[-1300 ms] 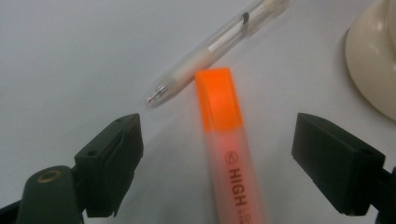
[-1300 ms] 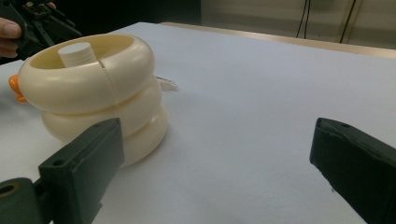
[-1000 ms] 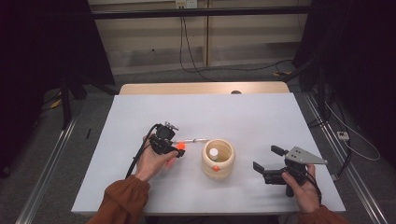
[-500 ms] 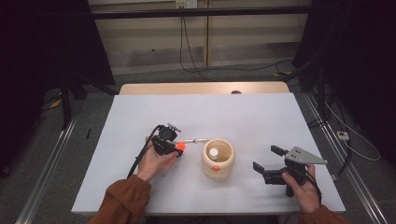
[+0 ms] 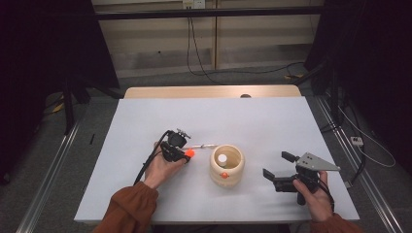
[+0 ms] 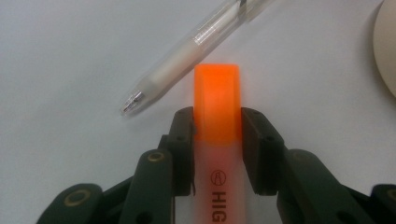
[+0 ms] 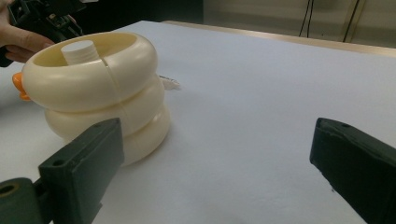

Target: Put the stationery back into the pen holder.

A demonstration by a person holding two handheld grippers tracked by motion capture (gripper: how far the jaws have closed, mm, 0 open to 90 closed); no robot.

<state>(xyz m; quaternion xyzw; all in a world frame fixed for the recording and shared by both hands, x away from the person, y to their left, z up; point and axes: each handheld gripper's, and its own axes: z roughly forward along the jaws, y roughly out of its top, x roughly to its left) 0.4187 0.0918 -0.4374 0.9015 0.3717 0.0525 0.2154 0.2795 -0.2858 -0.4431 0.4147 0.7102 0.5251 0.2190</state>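
A highlighter [image 6: 217,102] with an orange cap lies on the white table [image 5: 243,116], orange tip toward the holder [image 5: 189,153]. My left gripper [image 6: 217,125] has just been closing, and its pads now press on both sides of the highlighter near the cap. A clear pen [image 6: 187,65] lies slanted just beyond it [image 5: 204,145]. To the right stands a cream ringed holder [image 5: 227,165] with a white cylinder [image 5: 222,158] inside. My right gripper [image 5: 275,164] sits open at the front right, pointing at the holder [image 7: 98,84], nothing between its jaws [image 7: 219,154].
An orange knob [image 5: 224,175] sticks out of the holder's near side. A wooden strip [image 5: 209,92] runs along the table's far edge. Cables lie on the floor behind, and metal rails flank the table.
The left gripper's jaws have drawn in on the highlighter. Both hands stay where they were, and the right gripper is unchanged.
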